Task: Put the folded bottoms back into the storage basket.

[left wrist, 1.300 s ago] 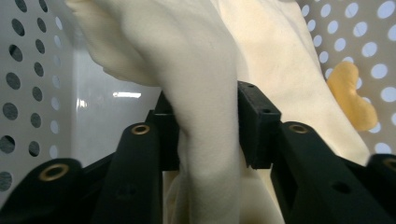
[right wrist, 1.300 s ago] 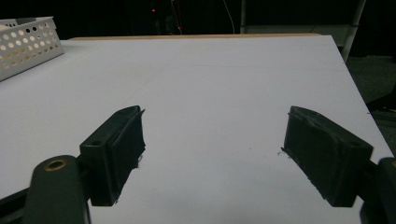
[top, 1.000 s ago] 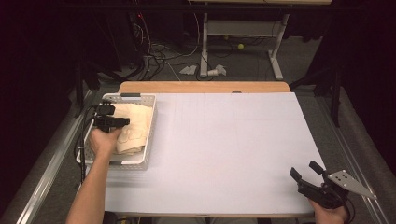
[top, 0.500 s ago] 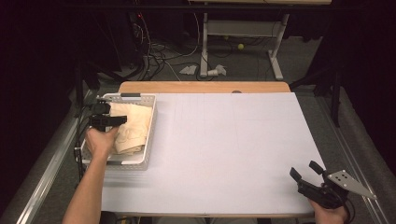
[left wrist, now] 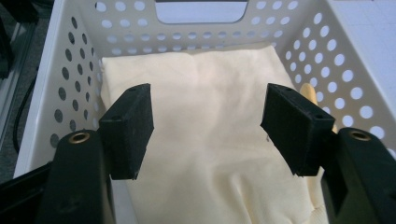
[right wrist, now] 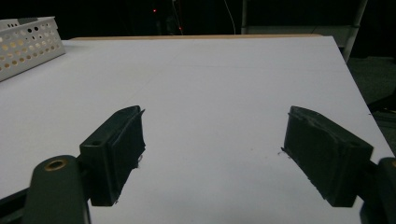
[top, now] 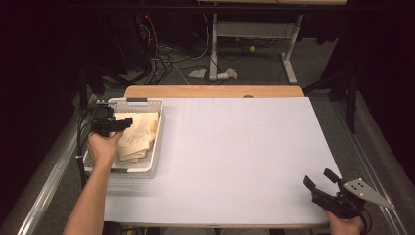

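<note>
Cream cloth (left wrist: pixel 205 135) is bundled inside the white perforated basket (top: pixel 155 147) at the left edge of the counter (top: pixel 244 156), kept there as a store to be drawn from. At the frame's left the left gripper (top: pixel 117 125) is held over it with jaws spread wide, the fabric lying just beneath and between them, judged untouched. Lower right, the right gripper (top: pixel 320 183) is parked open, holding nothing.

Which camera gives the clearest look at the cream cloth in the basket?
The left gripper view: the cream cloth lies close below the open left gripper, its folds plain inside the white basket. The high view shows it small and partly covered by the left hand. The right gripper view catches just a basket corner.
</note>
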`<state>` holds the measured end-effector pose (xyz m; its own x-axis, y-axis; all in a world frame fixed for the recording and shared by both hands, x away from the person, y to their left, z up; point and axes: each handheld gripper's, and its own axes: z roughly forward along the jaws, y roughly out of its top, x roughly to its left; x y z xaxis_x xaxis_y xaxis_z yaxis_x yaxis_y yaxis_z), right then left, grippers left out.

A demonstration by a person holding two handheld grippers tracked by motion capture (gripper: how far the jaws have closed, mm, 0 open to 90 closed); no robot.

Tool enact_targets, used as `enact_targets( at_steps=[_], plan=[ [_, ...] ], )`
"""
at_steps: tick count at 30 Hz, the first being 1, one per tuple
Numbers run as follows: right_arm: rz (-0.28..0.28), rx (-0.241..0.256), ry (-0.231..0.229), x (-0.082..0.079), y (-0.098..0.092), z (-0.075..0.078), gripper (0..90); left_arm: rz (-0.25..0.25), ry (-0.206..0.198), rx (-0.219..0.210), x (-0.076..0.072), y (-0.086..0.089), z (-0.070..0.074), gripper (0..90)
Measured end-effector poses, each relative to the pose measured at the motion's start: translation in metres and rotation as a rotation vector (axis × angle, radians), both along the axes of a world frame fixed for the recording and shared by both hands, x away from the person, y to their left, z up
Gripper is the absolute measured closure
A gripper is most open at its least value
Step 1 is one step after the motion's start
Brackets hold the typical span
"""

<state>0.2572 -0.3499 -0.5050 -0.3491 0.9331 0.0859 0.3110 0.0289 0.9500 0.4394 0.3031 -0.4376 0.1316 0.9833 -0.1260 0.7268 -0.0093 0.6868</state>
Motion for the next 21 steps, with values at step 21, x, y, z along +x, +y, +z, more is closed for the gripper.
enact_targets(
  at_steps=[21],
  plan=[
    [-0.001, 0.008, 0.0, 0.0, 0.0, 0.0, 20.7, -0.042, -0.095, -0.009, -0.018, -0.003, 0.019, 32.5]
  ],
)
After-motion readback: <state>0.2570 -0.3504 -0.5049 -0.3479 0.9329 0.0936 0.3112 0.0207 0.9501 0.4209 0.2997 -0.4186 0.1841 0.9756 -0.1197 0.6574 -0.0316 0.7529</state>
